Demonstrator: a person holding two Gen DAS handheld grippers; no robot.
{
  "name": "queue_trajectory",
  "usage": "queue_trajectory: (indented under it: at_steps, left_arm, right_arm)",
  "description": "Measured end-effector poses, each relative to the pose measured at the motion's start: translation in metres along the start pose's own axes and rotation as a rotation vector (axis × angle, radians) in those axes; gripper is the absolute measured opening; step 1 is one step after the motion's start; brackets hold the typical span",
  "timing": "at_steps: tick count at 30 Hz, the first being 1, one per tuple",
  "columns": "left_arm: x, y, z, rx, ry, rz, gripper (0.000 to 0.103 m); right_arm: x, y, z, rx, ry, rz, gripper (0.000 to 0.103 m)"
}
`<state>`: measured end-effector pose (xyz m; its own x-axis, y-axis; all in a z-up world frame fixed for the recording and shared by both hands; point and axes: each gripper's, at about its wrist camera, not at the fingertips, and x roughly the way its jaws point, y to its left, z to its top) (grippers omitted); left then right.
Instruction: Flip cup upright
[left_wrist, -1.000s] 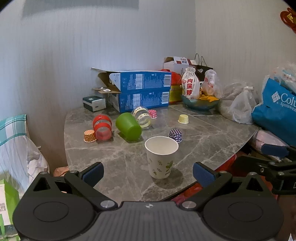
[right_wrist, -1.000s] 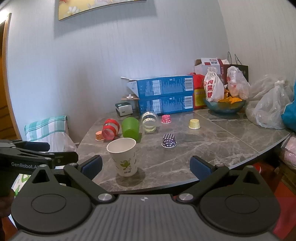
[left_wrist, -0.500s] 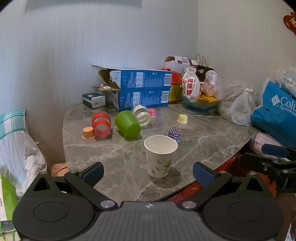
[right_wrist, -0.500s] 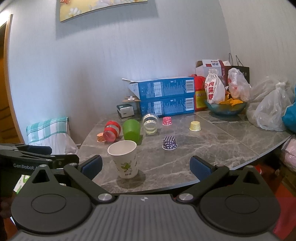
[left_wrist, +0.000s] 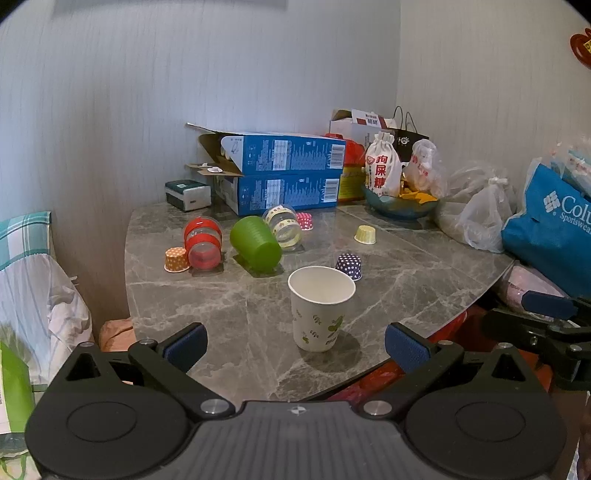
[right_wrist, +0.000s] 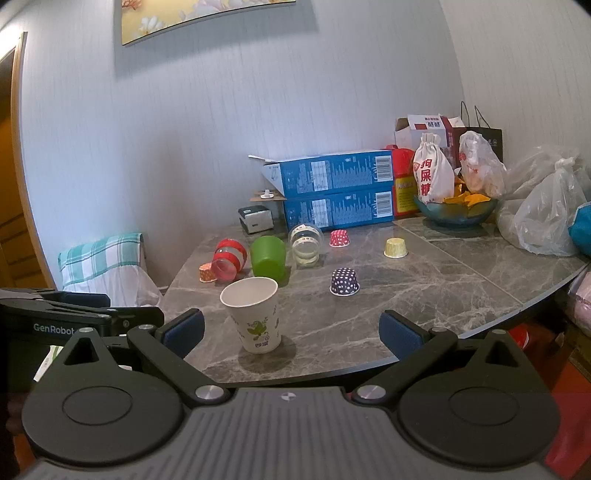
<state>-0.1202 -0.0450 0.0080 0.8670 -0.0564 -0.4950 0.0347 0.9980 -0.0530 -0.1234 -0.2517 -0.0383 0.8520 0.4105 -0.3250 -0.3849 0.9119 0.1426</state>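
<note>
A white paper cup with green leaf print (left_wrist: 320, 308) stands upright, mouth up, near the table's front edge; it also shows in the right wrist view (right_wrist: 255, 314). My left gripper (left_wrist: 295, 345) is open and empty, held back from the cup at the table edge. My right gripper (right_wrist: 291, 332) is open and empty, the cup standing left of its middle. A green cup (left_wrist: 255, 242) lies on its side behind the paper cup, and shows in the right wrist view (right_wrist: 268, 255).
On the grey marble table (left_wrist: 406, 280): a red-banded clear cup (left_wrist: 202, 242) and a clear taped cup (left_wrist: 282, 227) on their sides, several small cupcake liners, blue boxes (left_wrist: 280, 177), a bowl (left_wrist: 400, 205), plastic bags (left_wrist: 480, 214). A blue bag (left_wrist: 550, 229) sits right.
Both grippers have drawn back a little from the table. The paper cup stands as before.
</note>
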Motion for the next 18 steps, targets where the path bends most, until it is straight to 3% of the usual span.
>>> queue_trajectory:
  at_steps: [18]
  left_arm:
    - [0.0, 0.0006, 0.0008, -0.006, 0.003, 0.0, 0.103]
  right_arm:
    - [0.0016, 0.0006, 0.0005, 0.004, 0.012, 0.001, 0.102]
